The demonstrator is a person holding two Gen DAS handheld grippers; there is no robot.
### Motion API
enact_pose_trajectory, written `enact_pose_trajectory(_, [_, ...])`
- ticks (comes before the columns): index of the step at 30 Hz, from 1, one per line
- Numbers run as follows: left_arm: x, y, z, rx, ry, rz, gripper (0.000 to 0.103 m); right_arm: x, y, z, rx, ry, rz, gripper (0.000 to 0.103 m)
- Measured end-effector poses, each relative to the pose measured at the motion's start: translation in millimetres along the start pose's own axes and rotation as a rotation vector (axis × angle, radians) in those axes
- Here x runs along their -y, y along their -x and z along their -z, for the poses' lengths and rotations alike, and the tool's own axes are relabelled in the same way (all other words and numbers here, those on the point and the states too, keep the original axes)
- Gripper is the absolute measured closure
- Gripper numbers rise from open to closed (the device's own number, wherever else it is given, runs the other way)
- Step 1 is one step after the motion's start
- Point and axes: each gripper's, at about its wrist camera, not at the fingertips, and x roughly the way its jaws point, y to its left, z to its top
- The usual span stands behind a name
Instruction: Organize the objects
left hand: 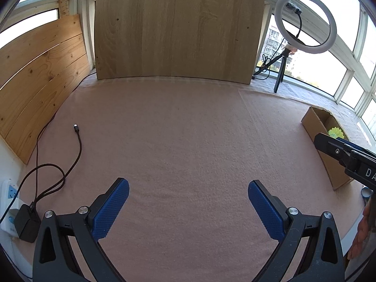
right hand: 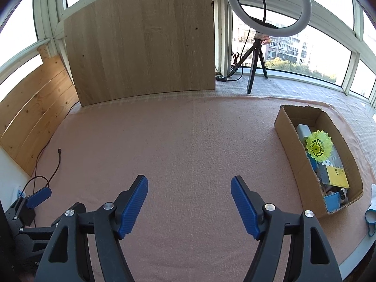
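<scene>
I see both tongs spread apart, gripping nothing: left gripper [left hand: 188,189] and right gripper [right hand: 189,185], ribbed blue pads over fuzzy pink cloth [right hand: 188,141]; the rectangular cardboard box [right hand: 291,150] holds a yellow mesh shuttlecock [right hand: 319,147].

Pink felt cloth [right hand: 178,141] over the table. Upright pale wood board [left hand: 178,28] at the far edge, pine plank panel [left hand: 40,77] along the left. White-framed windows [right hand: 329,54] all round, bright daylight, apartment blocks and trees outside. Ring light [right hand: 270,7] on a tripod at the sill. Black cable [left hand: 77,141] lying left, white power strip [left hand: 8,202] beside it.
</scene>
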Motion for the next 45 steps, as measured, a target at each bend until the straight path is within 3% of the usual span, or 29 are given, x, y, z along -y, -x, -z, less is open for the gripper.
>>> enact_pose_trajectory(5, [23.8,10.1,-12.6,0.006,0.003,-0.052,0.0,14.8,13.0,-12.7,0.049,0.051,-0.045,0.032])
enact_pose_trajectory(9, [45.5,14.7,-22.3,0.006,-0.026,-0.096,0.0,30.3,17.5,-18.2,0.051,0.062,-0.059,0.031])
enact_pose_trajectory(16, [51.5,14.9,-42.4,0.004,-0.039,-0.129,0.0,51.7,9.2,-20.6,0.026,0.046,-0.04,0.03])
enact_pose_trajectory(30, [28.4,33.3,-61.6,0.019,-0.025,-0.102,0.0,29.9,9.2,-21.1,0.004,0.103,-0.036,0.029])
enact_pose_trajectory(40, [34.1,35.8,-59.8,0.046,-0.055,-0.06,0.0,28.6,11.3,-15.1,-0.006,0.103,-0.03,0.029])
enact_pose_trajectory(45, [41.1,34.1,-57.7,0.07,-0.078,-0.084,0.0,32.4,9.7,-12.6,-0.016,0.094,-0.025,0.029])
